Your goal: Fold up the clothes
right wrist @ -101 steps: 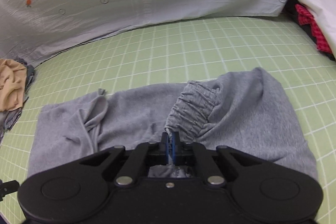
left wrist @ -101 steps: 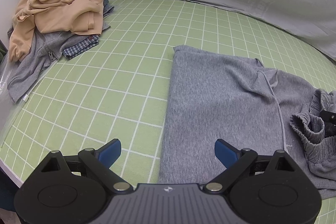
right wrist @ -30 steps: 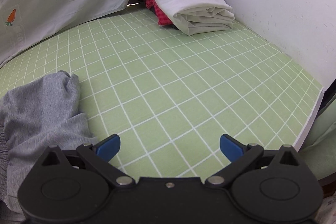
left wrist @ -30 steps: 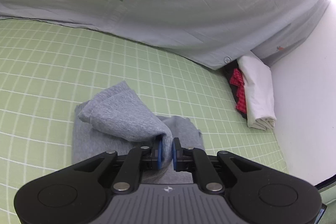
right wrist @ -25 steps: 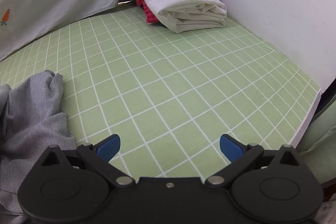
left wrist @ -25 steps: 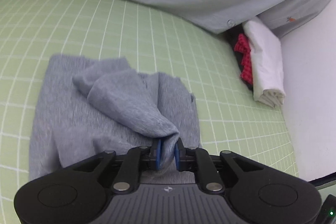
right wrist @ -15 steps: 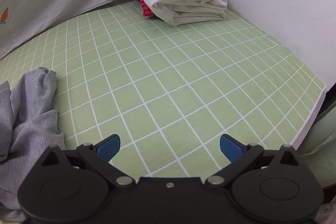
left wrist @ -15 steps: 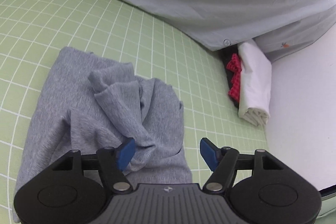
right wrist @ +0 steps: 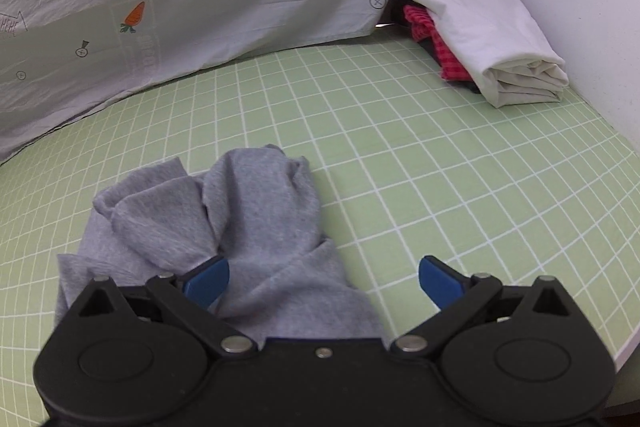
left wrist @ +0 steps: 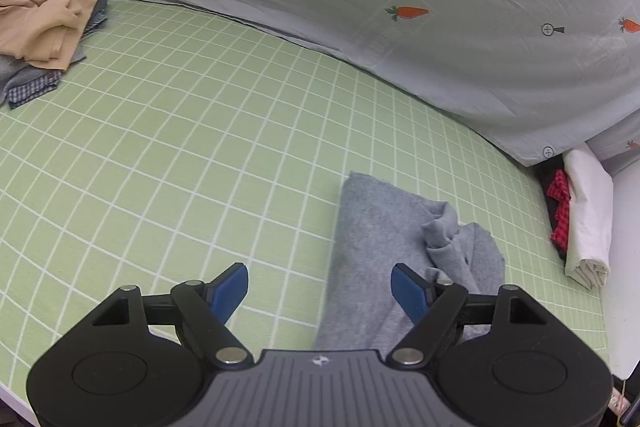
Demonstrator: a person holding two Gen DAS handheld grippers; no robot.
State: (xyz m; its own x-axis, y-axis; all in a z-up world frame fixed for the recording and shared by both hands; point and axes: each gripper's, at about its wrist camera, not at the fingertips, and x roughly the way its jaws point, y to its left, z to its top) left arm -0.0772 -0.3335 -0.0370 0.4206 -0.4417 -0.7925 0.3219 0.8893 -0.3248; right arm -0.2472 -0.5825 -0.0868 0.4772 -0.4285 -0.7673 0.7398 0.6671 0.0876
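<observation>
A grey knit garment (left wrist: pixel 380 227) lies roughly folded and rumpled on the green checked surface (left wrist: pixel 180 147). In the left wrist view it reaches under my right-hand finger, and my left gripper (left wrist: pixel 320 289) stands open above its left edge, holding nothing. In the right wrist view the same grey garment (right wrist: pixel 248 227) bunches up just ahead. My right gripper (right wrist: pixel 322 277) is open over its right side, with the left blue pad (right wrist: pixel 206 279) close to the cloth.
A heap of unfolded clothes (left wrist: pixel 36 11), tan on top, sits far left. Folded white cloth (right wrist: pixel 480 27) over red checked fabric (right wrist: pixel 428 35) rests by the white wall. A grey carrot-print sheet (left wrist: pixel 400 7) hangs behind. The surface edge (right wrist: pixel 628 351) drops off at right.
My left gripper let go of the grey garment, opened fully and swung left, away from it. The right gripper stayed open and turned left, so the garment now lies directly ahead of it.
</observation>
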